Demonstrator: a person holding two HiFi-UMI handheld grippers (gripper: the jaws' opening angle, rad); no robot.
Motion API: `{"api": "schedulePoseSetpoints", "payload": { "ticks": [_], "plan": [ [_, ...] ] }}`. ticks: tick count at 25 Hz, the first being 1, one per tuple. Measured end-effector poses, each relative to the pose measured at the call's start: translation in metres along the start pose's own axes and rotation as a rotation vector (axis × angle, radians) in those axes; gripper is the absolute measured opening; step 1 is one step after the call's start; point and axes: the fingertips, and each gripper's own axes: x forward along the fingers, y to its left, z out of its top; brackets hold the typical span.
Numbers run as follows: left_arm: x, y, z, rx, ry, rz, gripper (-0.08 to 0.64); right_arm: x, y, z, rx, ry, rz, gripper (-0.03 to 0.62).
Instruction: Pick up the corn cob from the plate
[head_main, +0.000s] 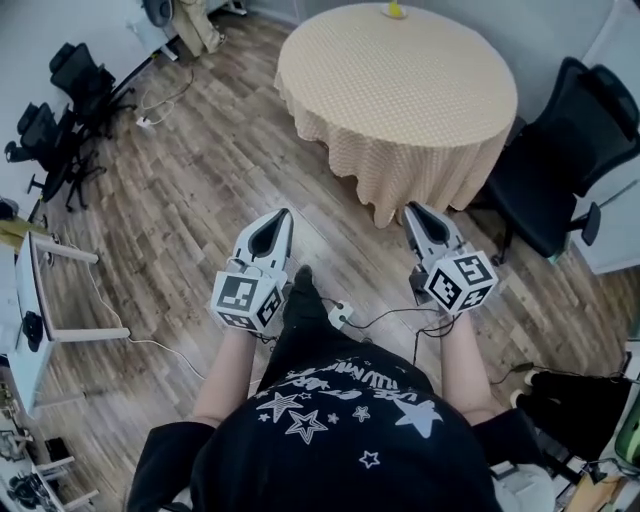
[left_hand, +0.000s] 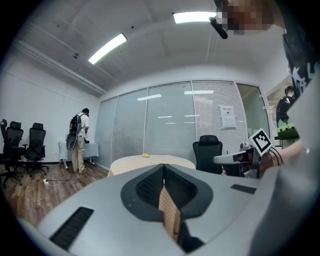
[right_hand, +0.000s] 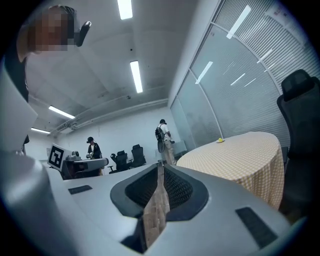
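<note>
Holding both grippers out in front of us, we faced the round table (head_main: 400, 100) with its checked cloth. The left gripper (head_main: 284, 214) had its jaws together, with nothing between them. The right gripper (head_main: 411, 208) likewise had its jaws closed and empty. The corn cob (head_main: 395, 10) showed as a small yellow item at the table's far edge, well apart from both grippers. Its plate was too small to make out. A black office chair (head_main: 575, 150) stood just beside the table, on our right.
</note>
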Motion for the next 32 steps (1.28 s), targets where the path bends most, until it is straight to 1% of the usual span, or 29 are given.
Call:
{"api": "schedulePoseSetpoints", "payload": {
  "ticks": [6, 10, 13, 18, 20, 22, 24, 26, 32],
  "plan": [
    [0.082, 0.08, 0.008, -0.041, 0.0, -0.083, 0.006, 0.089, -0.021, 0.024, -0.006, 0.004, -0.086, 0.054],
    [0.125, 0.128, 0.015, -0.02, 0.005, -0.143, 0.006, 0.158, -0.032, 0.04, -0.009, 0.0, -0.13, 0.054],
    [0.142, 0.167, 0.018, -0.022, 0.008, -0.17, 0.006, 0.2, -0.031, 0.049, -0.009, -0.006, -0.157, 0.054],
    [0.15, 0.23, 0.018, -0.07, 0.008, -0.174, 0.006, 0.257, -0.029, 0.06, 0.002, 0.008, -0.203, 0.054],
    [0.152, 0.255, 0.017, -0.094, 0.01, -0.167, 0.006, 0.279, -0.028, 0.069, 0.006, -0.003, -0.202, 0.054],
    [0.157, 0.275, 0.016, -0.107, 0.006, -0.154, 0.006, 0.301, -0.026, 0.074, 0.008, -0.01, -0.181, 0.054],
    [0.158, 0.289, 0.012, -0.116, 0.011, -0.132, 0.006, 0.316, -0.023, 0.072, 0.003, 0.001, -0.155, 0.054],
    [0.161, 0.297, 0.011, -0.119, 0.013, -0.122, 0.006, 0.324, -0.024, 0.07, 0.002, 0.005, -0.151, 0.054],
    [0.189, 0.297, 0.011, -0.09, 0.028, -0.151, 0.006, 0.348, -0.065, 0.071, 0.04, -0.016, -0.187, 0.054]
  ]
}}
